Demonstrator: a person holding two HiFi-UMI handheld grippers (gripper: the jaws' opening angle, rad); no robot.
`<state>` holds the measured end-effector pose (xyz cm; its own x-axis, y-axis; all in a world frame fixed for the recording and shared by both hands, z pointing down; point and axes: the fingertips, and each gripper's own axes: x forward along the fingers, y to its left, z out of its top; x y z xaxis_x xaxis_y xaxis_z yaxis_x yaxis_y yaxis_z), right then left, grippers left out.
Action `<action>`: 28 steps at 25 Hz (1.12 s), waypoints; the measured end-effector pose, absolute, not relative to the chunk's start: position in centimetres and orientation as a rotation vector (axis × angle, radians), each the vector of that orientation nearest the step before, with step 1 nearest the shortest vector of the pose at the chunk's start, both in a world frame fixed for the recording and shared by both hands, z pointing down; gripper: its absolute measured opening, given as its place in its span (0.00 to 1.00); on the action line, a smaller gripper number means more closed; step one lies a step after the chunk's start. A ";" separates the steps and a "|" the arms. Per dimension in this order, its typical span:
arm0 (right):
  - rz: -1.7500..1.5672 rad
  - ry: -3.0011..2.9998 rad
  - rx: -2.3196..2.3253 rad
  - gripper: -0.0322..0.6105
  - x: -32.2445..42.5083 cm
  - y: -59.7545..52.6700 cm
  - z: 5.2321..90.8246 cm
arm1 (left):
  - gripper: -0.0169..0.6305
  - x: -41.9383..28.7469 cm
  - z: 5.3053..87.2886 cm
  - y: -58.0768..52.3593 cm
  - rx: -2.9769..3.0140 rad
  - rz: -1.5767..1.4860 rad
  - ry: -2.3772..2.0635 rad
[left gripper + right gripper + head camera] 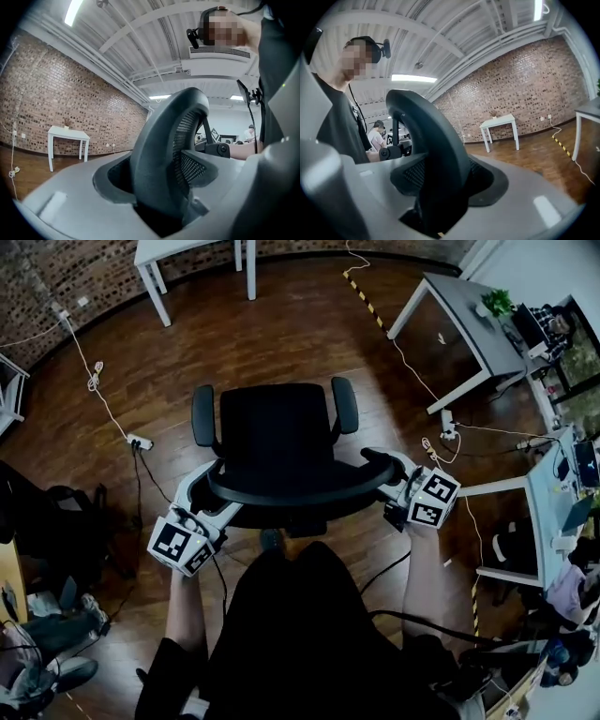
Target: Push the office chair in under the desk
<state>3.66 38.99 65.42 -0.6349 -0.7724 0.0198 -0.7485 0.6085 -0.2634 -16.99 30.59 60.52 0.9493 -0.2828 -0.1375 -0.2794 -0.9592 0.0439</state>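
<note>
The black office chair point(277, 432) stands on the wood floor right in front of me, seat facing away, armrests to either side. Its curved backrest rim point(300, 491) is the part nearest me. My left gripper point(214, 482) is closed on the rim's left end, and in the left gripper view the dark rim point(159, 150) with its mesh fills the gap between the jaws point(164, 206). My right gripper point(386, 465) holds the rim's right end, where the rim point(431, 140) likewise rises from between the jaws point(440, 211).
A grey desk point(464, 310) stands at the far right, a white table point(187, 249) at the far edge by the brick wall, and another desk point(548, 493) with clutter at the right. A power strip point(139, 441) and cables lie on the floor left of the chair.
</note>
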 end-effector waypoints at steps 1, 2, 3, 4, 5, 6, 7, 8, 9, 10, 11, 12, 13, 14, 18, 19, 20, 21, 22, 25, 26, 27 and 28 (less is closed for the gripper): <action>-0.372 2.748 -1.269 0.41 4.4 39.1 65.2 | 0.63 -16.2 60.5 31.0 3.073 -0.213 -0.449; -0.362 2.762 -1.244 0.42 5.3 39.5 64.9 | 0.63 -15.4 60.4 31.7 3.069 -0.202 -0.457; -0.346 2.772 -1.222 0.42 6.2 39.9 64.5 | 0.63 -14.5 60.1 32.5 3.067 -0.193 -0.470; -0.325 2.780 -1.203 0.42 7.4 40.4 63.9 | 0.63 -13.4 59.8 33.4 3.067 -0.187 -0.487; -0.303 2.789 -1.186 0.42 8.8 40.8 63.3 | 0.63 -12.2 59.4 34.3 3.067 -0.185 -0.511; -0.285 2.797 -1.169 0.42 10.2 41.1 62.6 | 0.63 -10.9 58.9 35.0 3.065 -0.183 -0.541; -0.271 2.807 -1.150 0.42 11.6 41.4 61.9 | 0.62 -9.6 58.3 35.7 3.060 -0.179 -0.578; -0.262 2.816 -1.130 0.42 12.9 41.5 61.2 | 0.63 -8.3 57.6 36.2 3.054 -0.172 -0.616; -0.257 2.825 -1.110 0.41 14.1 41.5 60.6 | 0.63 -7.2 57.0 36.6 3.048 -0.165 -0.652; -0.256 2.835 -1.091 0.41 15.1 41.5 60.1 | 0.63 -6.2 56.6 36.9 3.042 -0.161 -0.687; -0.257 2.847 -1.071 0.41 16.0 41.5 59.8 | 0.62 -5.5 56.3 37.2 3.034 -0.162 -0.721; -0.257 2.861 -1.050 0.41 16.6 41.5 59.7 | 0.61 -4.9 56.4 37.6 3.027 -0.167 -0.755; -0.255 2.876 -1.026 0.41 17.2 41.4 59.8 | 0.61 -4.4 56.5 37.9 3.022 -0.174 -0.787; -0.252 2.890 -0.999 0.41 17.8 41.2 59.9 | 0.62 -3.9 56.7 38.0 3.017 -0.180 -0.818; -0.264 2.927 -0.893 0.40 20.7 39.7 59.6 | 0.62 -1.0 56.7 37.1 2.991 -0.178 -0.903; -0.270 2.933 -0.867 0.40 21.0 39.3 59.5 | 0.62 -0.6 56.7 36.7 2.985 -0.174 -0.918; -0.276 2.938 -0.846 0.39 21.0 38.8 59.4 | 0.63 -0.5 56.7 36.0 2.980 -0.170 -0.932; -0.284 2.942 -0.832 0.39 20.9 38.1 59.3 | 0.63 -0.6 56.7 35.3 2.977 -0.167 -0.943; -0.293 2.944 -0.825 0.39 20.8 37.4 59.1 | 0.63 -0.7 56.6 34.5 2.975 -0.164 -0.947; -0.302 2.946 -0.834 0.38 20.7 35.3 58.5 | 0.63 -0.8 56.0 32.4 2.980 -0.168 -0.922; -0.299 2.945 -0.842 0.38 20.6 34.7 58.4 | 0.63 -0.8 55.8 31.9 2.983 -0.171 -0.912; -0.294 2.943 -0.852 0.39 20.6 34.2 58.3 | 0.64 -0.9 55.7 31.5 2.986 -0.174 -0.902; -0.288 2.941 -0.864 0.39 20.5 33.8 58.5 | 0.64 -1.1 55.7 31.2 2.987 -0.179 -0.892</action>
<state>20.48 33.78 58.48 -0.8407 -0.5415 -0.0075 -0.5298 0.8251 -0.1964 -1.10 31.16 55.68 0.8303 -0.5475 -0.1041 -0.5454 -0.8367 0.0507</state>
